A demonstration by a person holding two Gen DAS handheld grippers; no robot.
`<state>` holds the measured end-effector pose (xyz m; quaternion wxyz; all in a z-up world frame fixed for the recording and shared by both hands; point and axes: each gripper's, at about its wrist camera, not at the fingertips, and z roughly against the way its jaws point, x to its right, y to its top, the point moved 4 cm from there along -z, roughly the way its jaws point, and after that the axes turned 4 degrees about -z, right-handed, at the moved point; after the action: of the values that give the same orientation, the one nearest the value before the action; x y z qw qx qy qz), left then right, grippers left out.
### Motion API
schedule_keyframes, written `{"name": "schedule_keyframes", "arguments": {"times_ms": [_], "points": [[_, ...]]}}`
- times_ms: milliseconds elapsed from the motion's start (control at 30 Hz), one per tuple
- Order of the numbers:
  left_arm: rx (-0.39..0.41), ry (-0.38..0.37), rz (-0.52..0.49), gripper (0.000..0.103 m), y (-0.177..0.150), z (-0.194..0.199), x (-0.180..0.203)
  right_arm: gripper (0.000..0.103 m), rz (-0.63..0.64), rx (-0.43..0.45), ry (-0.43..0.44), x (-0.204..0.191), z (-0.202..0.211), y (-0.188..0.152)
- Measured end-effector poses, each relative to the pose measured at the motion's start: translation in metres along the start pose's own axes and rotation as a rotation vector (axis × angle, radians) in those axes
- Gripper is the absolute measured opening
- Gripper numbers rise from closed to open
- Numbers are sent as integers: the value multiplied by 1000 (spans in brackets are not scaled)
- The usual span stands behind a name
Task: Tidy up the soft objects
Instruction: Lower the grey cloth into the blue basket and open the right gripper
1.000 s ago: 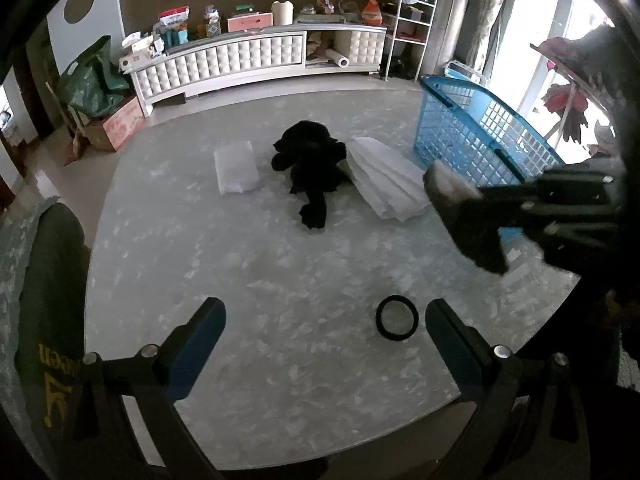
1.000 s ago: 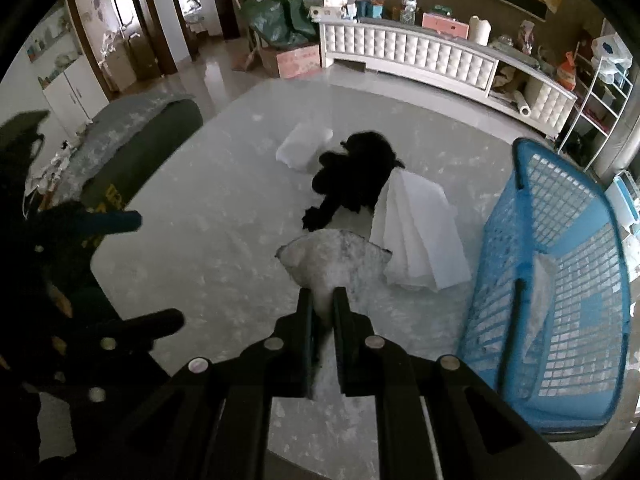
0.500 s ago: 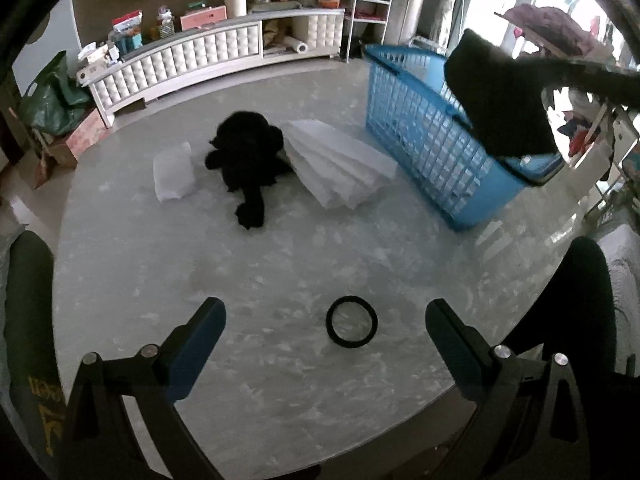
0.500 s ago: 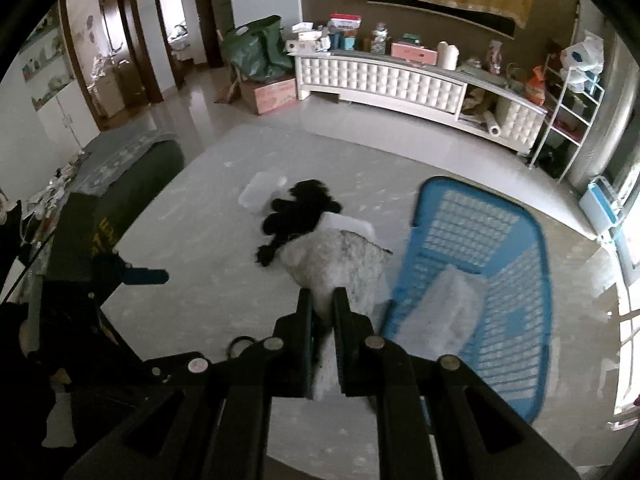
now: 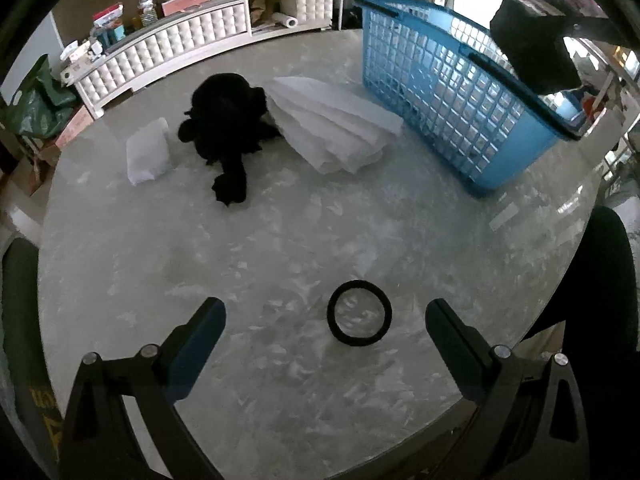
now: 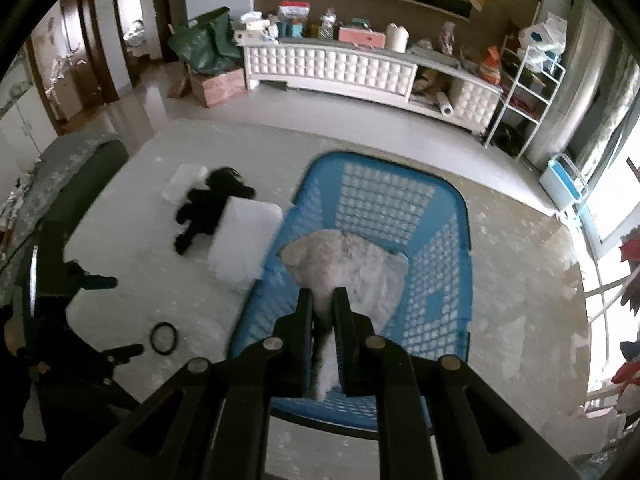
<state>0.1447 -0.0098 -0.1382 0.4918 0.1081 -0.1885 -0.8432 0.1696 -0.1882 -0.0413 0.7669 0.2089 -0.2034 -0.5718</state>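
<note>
Living room, pale marbled bench: a fluffy cloth is hanging over the blue basket, ready to drop.

Nearest, the left tool is waiting wide open and empty low over the bench, a black ring lying between its fingers. The right tool is pinching the grey fluffy cloth by one end, so the cloth is dangling above the blue basket with rim clearance all round. Farther off, the white folded pad, black plush toy and small white pillow are sitting clustered beside the basket, bare bench around them for approach.
</note>
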Motion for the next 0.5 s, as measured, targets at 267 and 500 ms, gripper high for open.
{"name": "schedule_keyframes", "arguments": {"times_ms": [267,500], "points": [[-36,-20,-25,100,-4,-24,4,9,-39,-68,-13,11,-26,-8],[-62,-21,-12,100,-6,-46,-2,9,-31,-100,-60,21,-44,-6]]}}
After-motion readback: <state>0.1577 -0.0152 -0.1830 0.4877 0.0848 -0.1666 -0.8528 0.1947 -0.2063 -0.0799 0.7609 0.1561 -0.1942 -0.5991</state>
